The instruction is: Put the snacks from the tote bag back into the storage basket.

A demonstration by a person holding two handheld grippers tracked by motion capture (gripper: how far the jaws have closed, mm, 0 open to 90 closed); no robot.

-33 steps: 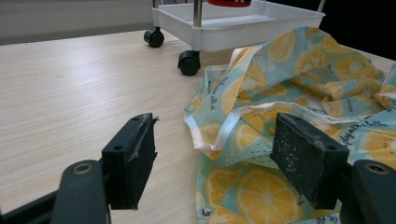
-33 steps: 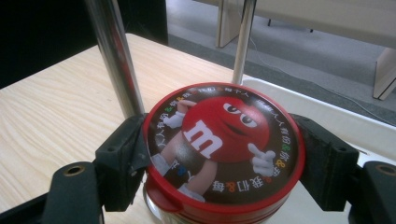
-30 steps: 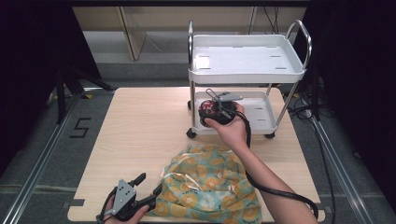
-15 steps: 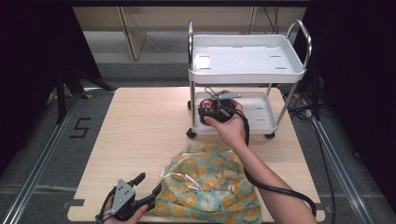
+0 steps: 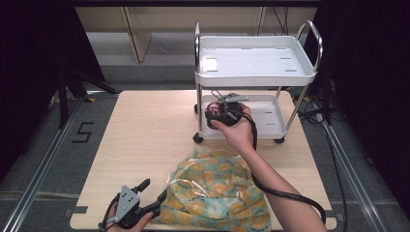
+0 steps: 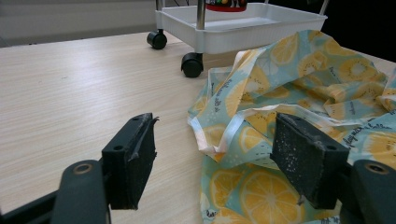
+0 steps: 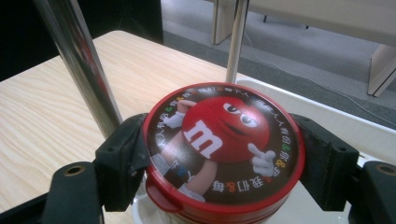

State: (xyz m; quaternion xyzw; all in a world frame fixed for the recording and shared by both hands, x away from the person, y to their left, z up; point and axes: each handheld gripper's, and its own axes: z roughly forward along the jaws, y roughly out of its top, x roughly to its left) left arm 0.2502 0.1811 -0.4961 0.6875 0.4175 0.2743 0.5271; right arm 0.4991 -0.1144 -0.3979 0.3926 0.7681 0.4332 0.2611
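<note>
We grip red candy tin (image 7: 224, 154) tight in right gripper (image 5: 223, 112), lower flat onto cart (image 5: 270, 126) bottom shelf. Left gripper (image 6: 215, 163) wide apart by cloth (image 5: 215, 193).

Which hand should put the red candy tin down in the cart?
Right: its hand-held gripper already clamps the red tin over the cart's lower tray. The left hand-held gripper is open by the cloth.

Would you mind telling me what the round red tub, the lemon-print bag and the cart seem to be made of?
Red tub: probably glossy plastic or tin; its printed lid reflects light. Lemon-print bag: thin coated fabric or plastic sheet; it creases softly with a faint sheen. Cart: matt white trays, possibly plastic or painted metal, on shiny chromed posts.
</note>
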